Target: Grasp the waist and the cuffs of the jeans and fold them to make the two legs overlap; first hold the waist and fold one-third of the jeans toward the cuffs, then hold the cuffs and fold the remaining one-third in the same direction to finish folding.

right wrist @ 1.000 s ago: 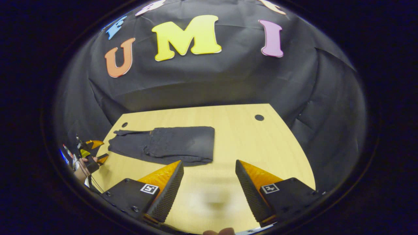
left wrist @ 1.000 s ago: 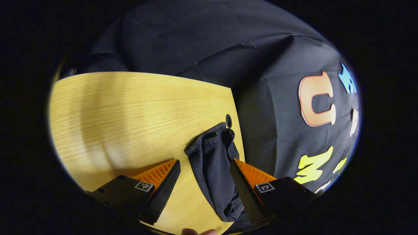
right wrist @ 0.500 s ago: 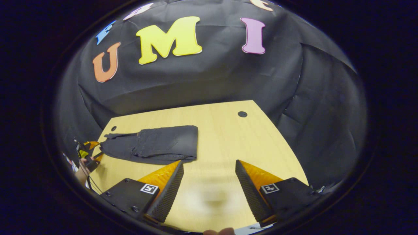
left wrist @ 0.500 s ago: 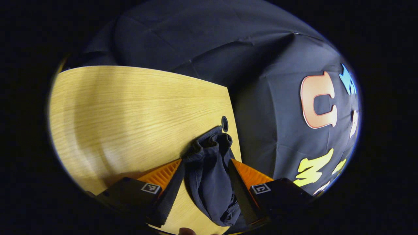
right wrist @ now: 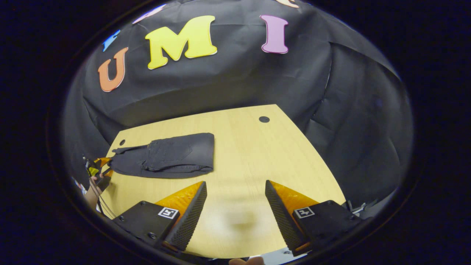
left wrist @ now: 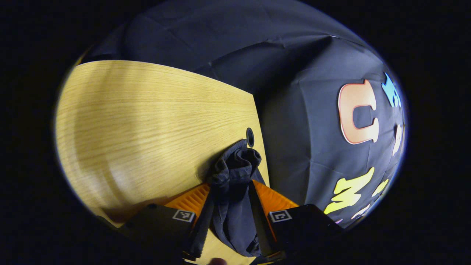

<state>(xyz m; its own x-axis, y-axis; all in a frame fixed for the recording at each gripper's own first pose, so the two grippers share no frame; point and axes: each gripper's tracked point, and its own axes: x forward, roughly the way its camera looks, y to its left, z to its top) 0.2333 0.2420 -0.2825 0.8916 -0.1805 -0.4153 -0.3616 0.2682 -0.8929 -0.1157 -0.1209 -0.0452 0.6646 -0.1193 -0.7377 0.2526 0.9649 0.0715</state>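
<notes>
At the table's (left wrist: 140,121) left corner, beside a small dark hole (left wrist: 250,137), my left gripper (left wrist: 231,206) pinches the bunched cuffs (left wrist: 235,165) of the jeans (right wrist: 165,156), both fingers pressing the cloth. From my right gripper view the jeans lie flat on the wood, waist end folded over the legs. My right gripper (right wrist: 235,206) hangs wide apart above bare tabletop, holding nothing

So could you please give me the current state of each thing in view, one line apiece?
Jeans: lying on the table, waist end folded over, cuff end bunched.
Cuffs: gathered between the left fingers, at the table's edge.
Left hand-held gripper: shut on the cuffs.
Right hand-held gripper: open, holding nothing, over bare table.
Table: wooden top with two small round holes.
</notes>
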